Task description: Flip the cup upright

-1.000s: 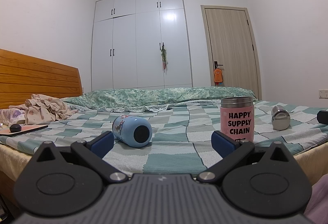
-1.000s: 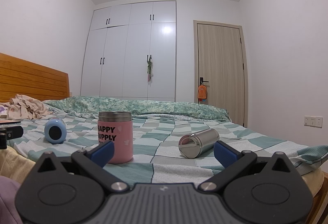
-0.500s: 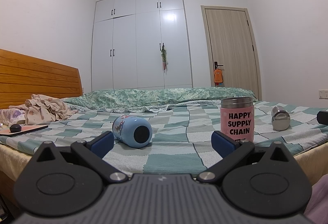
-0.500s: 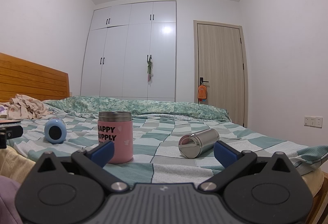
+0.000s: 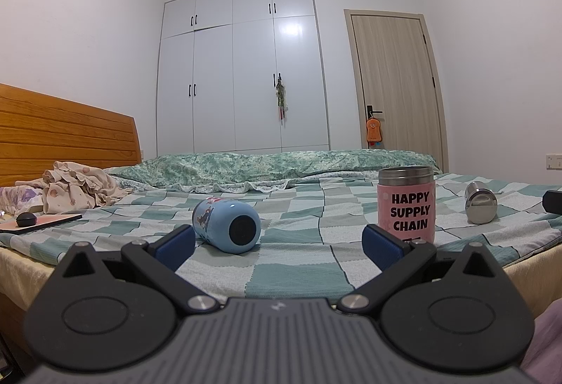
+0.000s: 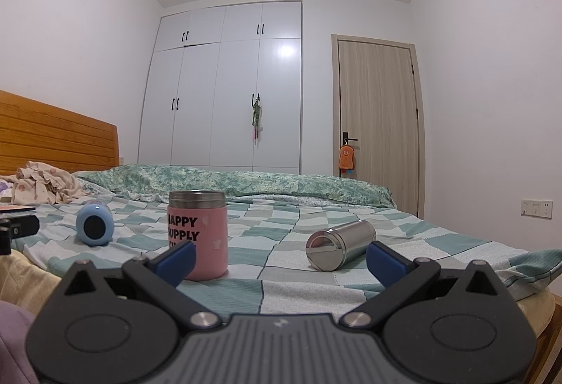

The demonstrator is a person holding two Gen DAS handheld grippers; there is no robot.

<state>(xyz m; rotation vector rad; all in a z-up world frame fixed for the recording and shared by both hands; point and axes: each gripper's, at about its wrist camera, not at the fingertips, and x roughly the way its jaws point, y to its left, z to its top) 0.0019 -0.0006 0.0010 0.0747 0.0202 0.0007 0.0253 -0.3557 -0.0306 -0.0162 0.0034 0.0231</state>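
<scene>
A light blue cup point(image 5: 227, 225) lies on its side on the checked bedspread, its base toward me; it also shows in the right wrist view point(image 6: 94, 224) at the left. A pink cup point(image 5: 406, 204) marked HAPPY SUPPLY CHAIN stands upright; it also shows in the right wrist view point(image 6: 197, 233). A steel cup point(image 6: 340, 245) lies on its side at the right, and shows small in the left wrist view point(image 5: 480, 202). My left gripper point(image 5: 279, 245) is open and empty, short of the blue cup. My right gripper point(image 6: 281, 260) is open and empty, short of the pink and steel cups.
The bed point(image 5: 298, 264) fills the foreground, its near edge just before both grippers. A rumpled cloth point(image 5: 75, 187) and a dark flat item with a black round object point(image 5: 26, 219) lie at the left by the wooden headboard point(image 5: 63, 134). A folded green quilt point(image 5: 281, 166) runs along the far side.
</scene>
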